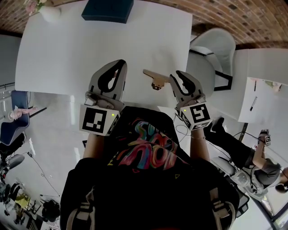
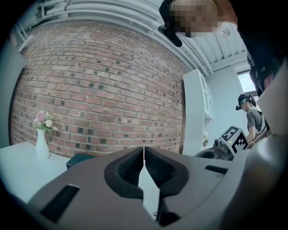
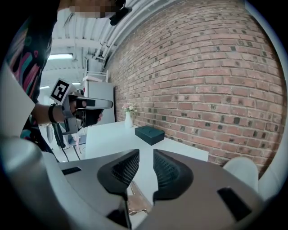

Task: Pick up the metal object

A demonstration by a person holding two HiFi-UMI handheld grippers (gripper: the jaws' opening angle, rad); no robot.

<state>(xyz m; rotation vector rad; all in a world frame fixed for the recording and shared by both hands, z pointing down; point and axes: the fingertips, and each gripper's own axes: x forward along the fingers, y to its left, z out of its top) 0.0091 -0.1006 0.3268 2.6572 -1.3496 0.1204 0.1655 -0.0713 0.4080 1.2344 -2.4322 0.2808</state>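
Both tongs hover at the near edge of the white tabletop (image 1: 90, 49). The left tongs (image 2: 143, 150) are clenched on nothing, and the right tongs (image 3: 146, 155) are a little parted and empty. The metal object (image 1: 154, 80) lies flat just beside the right tips, untouched. It seems best to lower over its narrow part and close slowly. Beyond the tongs are a dark box (image 1: 108, 10), a vase (image 1: 49, 12) and a brick wall (image 3: 202, 81).

Open tabletop (image 1: 90, 54) — metal object (image 1: 155, 80) near, box (image 1: 108, 10) far
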